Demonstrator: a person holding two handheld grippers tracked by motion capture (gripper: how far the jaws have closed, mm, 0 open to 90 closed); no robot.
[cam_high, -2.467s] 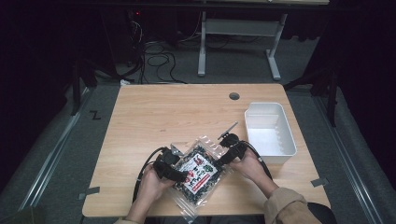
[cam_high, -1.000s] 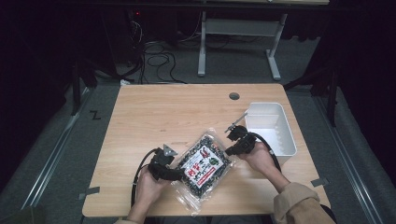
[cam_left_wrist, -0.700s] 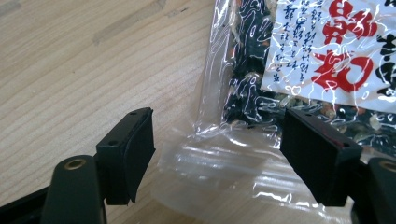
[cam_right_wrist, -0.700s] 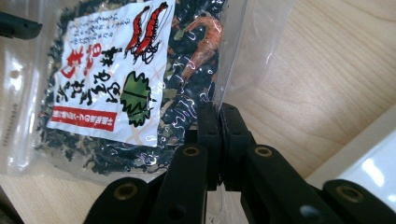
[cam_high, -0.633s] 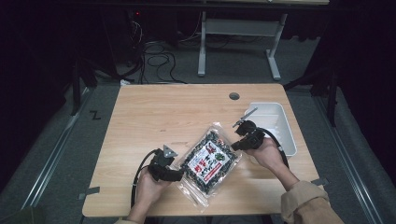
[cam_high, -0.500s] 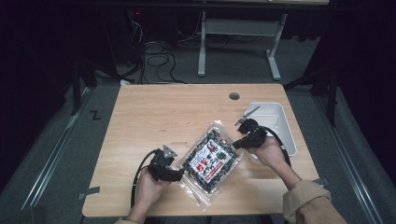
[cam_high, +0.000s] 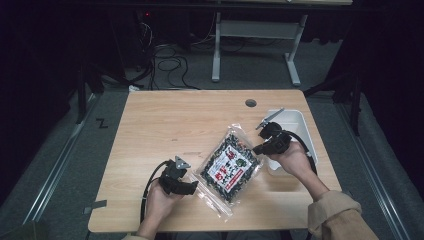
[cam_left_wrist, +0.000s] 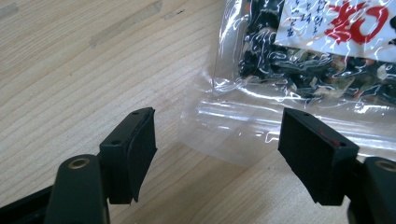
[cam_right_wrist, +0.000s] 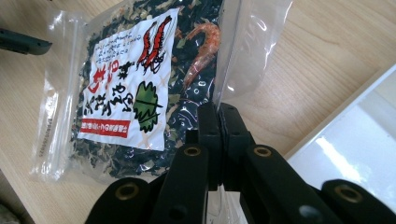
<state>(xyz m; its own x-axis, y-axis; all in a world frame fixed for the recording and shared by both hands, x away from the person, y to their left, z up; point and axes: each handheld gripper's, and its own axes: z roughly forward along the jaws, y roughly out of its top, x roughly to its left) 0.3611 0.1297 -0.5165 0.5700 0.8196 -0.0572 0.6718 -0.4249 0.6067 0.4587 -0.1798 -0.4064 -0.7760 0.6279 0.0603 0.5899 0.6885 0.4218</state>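
A wooden table (cam_high: 165, 125) seen from above, a person's forearms coming in from its near edge. A white bin (cam_high: 295, 125) sits at the table's right edge. Just left of the bin, a clear bag (cam_high: 230, 162) of dark dried flakes with a white and red label lies slantwise toward the near edge, its far right end lifted off the wood.

The right gripper (cam_high: 260, 148) is clenched on the bag's clear edge strip at that raised end; in the right gripper view its jaws press flat together with the film (cam_right_wrist: 233, 60) pinched between them. Compared with a moment ago, this hand has carried the bag's end up and toward the bin, and the whole bag has slid rightward along the table.

The left gripper (cam_high: 195, 186) rests near the table's near edge, just left of the bag's low corner. Its jaws are released and stand wide apart, with the bag's clear corner (cam_left_wrist: 224, 135) lying between and just beyond them, untouched. Earlier both grippers were at the bag; now the left one has let go and stays where it was.

This suggests the bag has passed to the right hand alone and is on its way into the bin, with most of it still lying on the table
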